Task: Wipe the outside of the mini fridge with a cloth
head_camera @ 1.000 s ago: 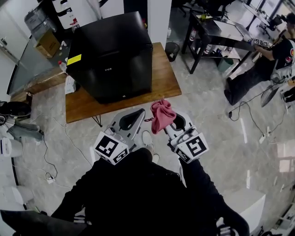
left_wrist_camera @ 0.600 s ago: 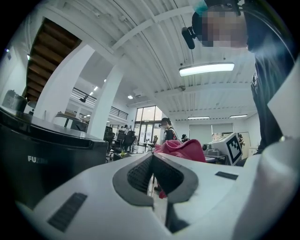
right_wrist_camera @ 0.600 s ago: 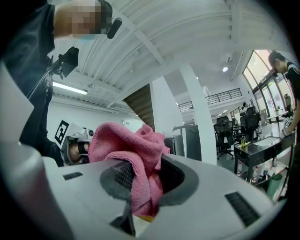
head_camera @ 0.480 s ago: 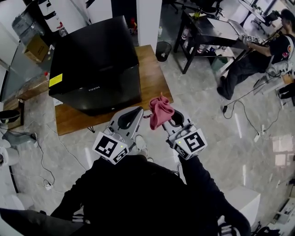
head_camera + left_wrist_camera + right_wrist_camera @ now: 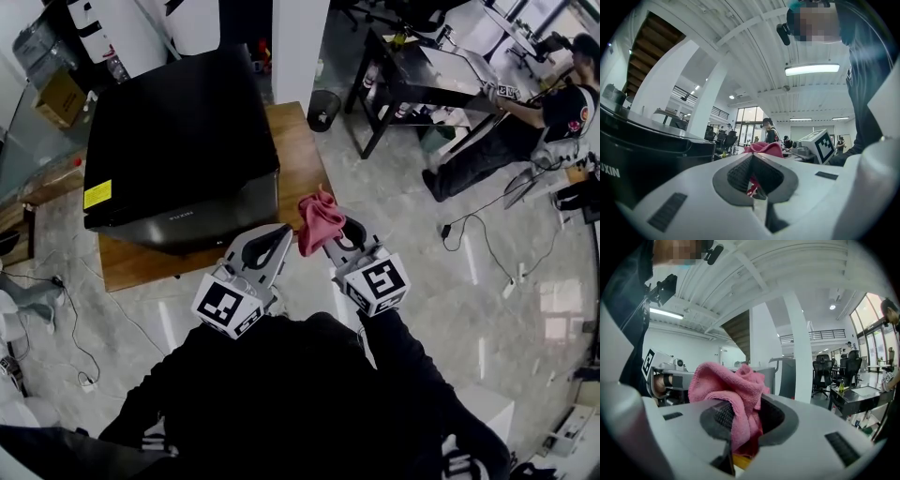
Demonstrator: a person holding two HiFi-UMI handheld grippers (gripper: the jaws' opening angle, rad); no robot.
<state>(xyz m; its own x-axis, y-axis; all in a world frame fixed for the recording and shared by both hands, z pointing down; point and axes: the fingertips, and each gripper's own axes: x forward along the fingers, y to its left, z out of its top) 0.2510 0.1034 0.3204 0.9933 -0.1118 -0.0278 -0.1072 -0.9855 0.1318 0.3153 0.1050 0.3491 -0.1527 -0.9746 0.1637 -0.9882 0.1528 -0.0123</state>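
Observation:
The black mini fridge (image 5: 183, 141) stands on a wooden table (image 5: 300, 155), with a yellow sticker (image 5: 97, 194) near its front left corner. Its dark side fills the left of the left gripper view (image 5: 642, 159). A bunched pink cloth (image 5: 319, 221) (image 5: 733, 392) is clamped in my right gripper (image 5: 339, 236) (image 5: 740, 427), held just off the fridge's front right corner. My left gripper (image 5: 267, 246) (image 5: 752, 180) is shut with nothing in it, close to the fridge's front edge.
A black bin (image 5: 322, 110) sits behind the table. A dark desk (image 5: 431, 70) with a seated person (image 5: 525, 122) is at the back right. A white pillar (image 5: 295, 37) rises behind the fridge. Cables (image 5: 56, 309) trail on the floor at left.
The head view has shifted so the fridge and table sit further left and closer. Both grippers with the cloth have come nearer the fridge's front right corner.

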